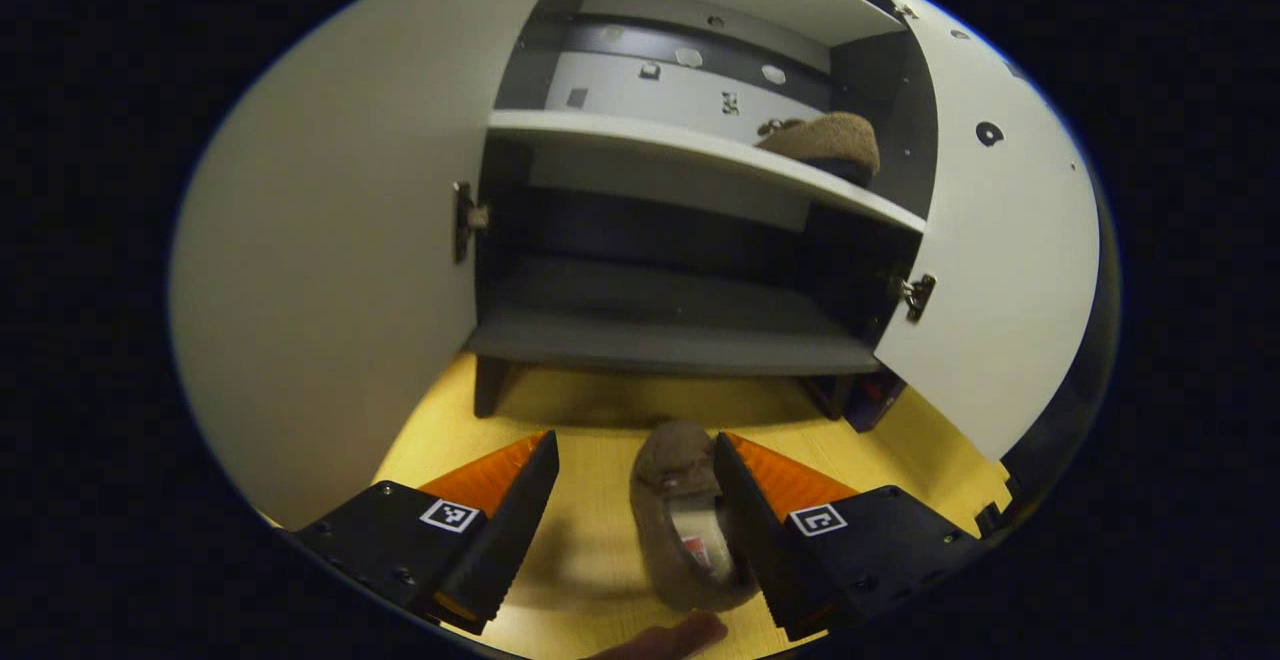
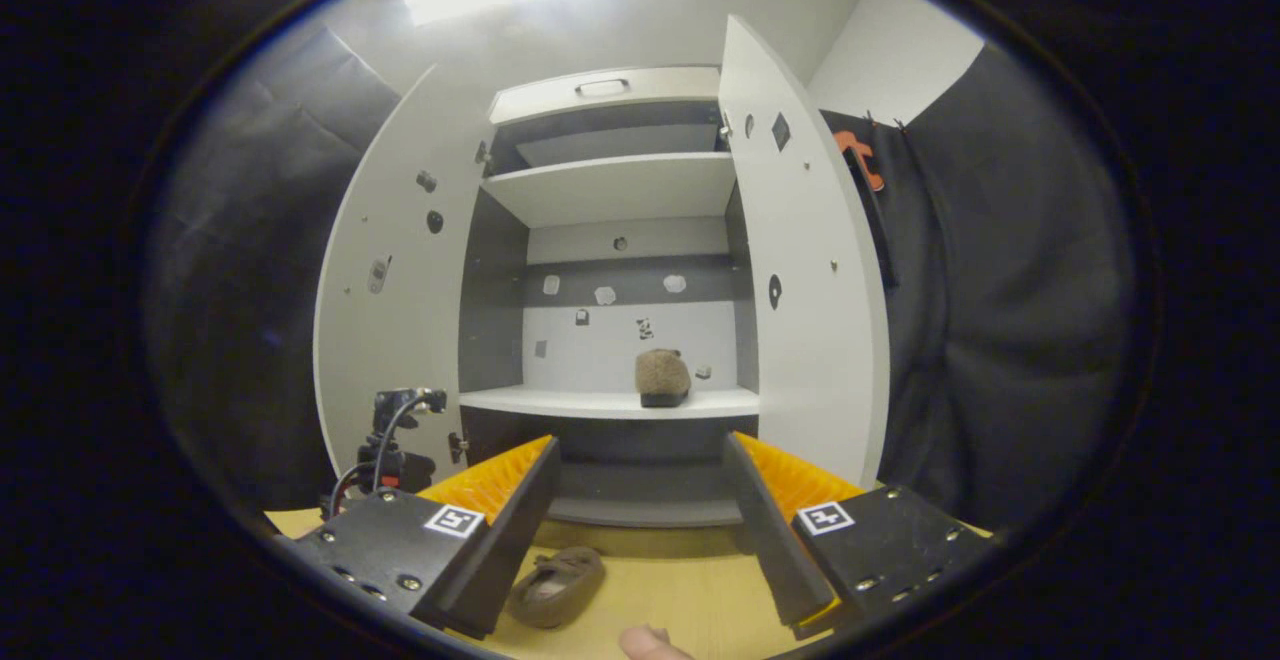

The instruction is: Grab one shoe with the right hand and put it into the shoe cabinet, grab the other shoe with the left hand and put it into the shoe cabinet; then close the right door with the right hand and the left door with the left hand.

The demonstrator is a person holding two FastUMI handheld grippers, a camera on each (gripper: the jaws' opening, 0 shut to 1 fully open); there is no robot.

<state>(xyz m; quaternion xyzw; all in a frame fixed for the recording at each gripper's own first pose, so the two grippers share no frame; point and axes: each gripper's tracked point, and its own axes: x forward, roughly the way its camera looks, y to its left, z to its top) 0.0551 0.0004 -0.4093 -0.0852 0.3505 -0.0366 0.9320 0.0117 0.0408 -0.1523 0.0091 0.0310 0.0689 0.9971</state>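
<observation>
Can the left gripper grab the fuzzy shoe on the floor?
Probably yes: the shoe on the floor lies between the open left gripper's fingers, nearer one finger, with nothing in the way.

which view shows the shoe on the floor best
The left gripper view: the shoe on the floor lies large between the open left claw fingers, opening visible. In the right gripper view it is small, low and partly behind a finger.
</observation>
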